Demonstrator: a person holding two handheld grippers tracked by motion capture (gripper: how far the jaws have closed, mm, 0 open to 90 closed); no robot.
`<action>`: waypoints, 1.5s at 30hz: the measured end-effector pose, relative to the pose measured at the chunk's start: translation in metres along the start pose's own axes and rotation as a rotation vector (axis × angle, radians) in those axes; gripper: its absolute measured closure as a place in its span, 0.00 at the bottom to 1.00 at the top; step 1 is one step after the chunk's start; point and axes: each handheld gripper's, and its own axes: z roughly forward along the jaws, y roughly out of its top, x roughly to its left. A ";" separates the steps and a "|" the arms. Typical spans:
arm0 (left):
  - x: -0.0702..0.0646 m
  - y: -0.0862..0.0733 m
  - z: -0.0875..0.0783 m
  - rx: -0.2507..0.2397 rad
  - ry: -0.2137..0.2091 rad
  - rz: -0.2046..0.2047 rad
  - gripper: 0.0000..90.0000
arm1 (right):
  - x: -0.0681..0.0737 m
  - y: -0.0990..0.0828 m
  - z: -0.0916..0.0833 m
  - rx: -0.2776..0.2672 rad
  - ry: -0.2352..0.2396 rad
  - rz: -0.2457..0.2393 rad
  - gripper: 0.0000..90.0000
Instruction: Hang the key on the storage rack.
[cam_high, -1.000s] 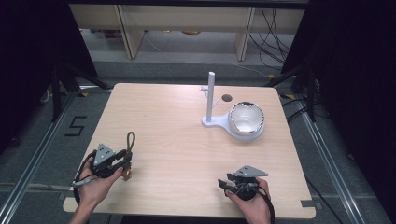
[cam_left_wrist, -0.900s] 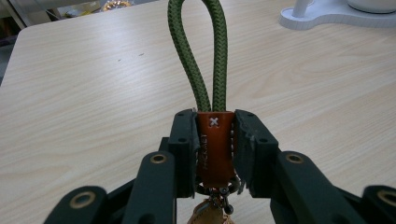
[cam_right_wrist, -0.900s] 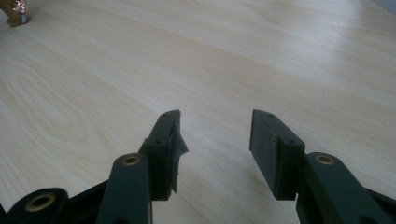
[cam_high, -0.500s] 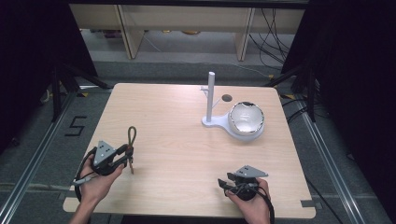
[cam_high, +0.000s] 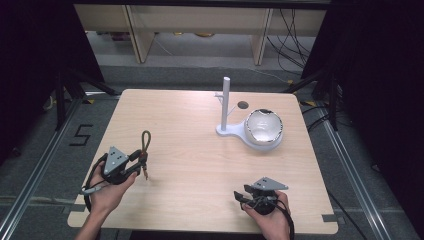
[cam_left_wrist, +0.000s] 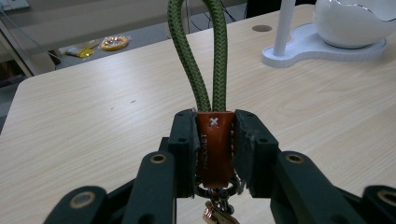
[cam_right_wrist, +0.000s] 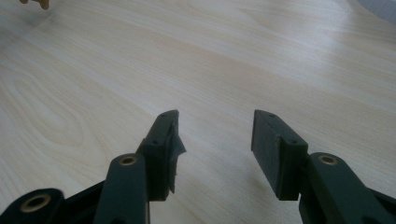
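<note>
A keychain strap (cam_left_wrist: 198, 60) of green woven cord ends in a brown leather tab (cam_left_wrist: 214, 144) with a metal clasp hanging below. My left gripper (cam_left_wrist: 214, 149) is shut on that tab, and the cord loop stands up past the jaws. In the high view the left gripper (cam_high: 141, 162) is at the table's front left, lifted a little, with the strap (cam_high: 145, 142) pointing away from the person. My right gripper (cam_right_wrist: 215, 149) stands open just above bare tabletop with nothing between its jaws. It is at the front right (cam_high: 241, 196) in the high view.
A white stand (cam_high: 226, 107) with an upright post and a white bowl-shaped dish (cam_high: 263, 127) sits at the back right of the wooden table (cam_high: 200, 165). A small round hole (cam_high: 243, 105) lies behind it. Shelves and cables are beyond the far edge.
The left gripper has shifted slightly to the right and farther in over the table, carrying the strap. The right gripper has stayed put.
</note>
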 end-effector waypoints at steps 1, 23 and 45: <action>-0.001 0.001 0.001 -0.003 -0.002 0.004 0.77 | 0.000 0.000 -0.001 -0.001 0.011 0.007 0.58; -0.008 0.014 0.009 -0.024 -0.024 0.024 0.77 | 0.000 0.000 -0.003 -0.014 -0.015 0.005 0.57; -0.013 0.027 0.015 -0.043 -0.043 0.038 0.77 | -0.002 0.000 -0.003 -0.038 -0.016 0.008 0.57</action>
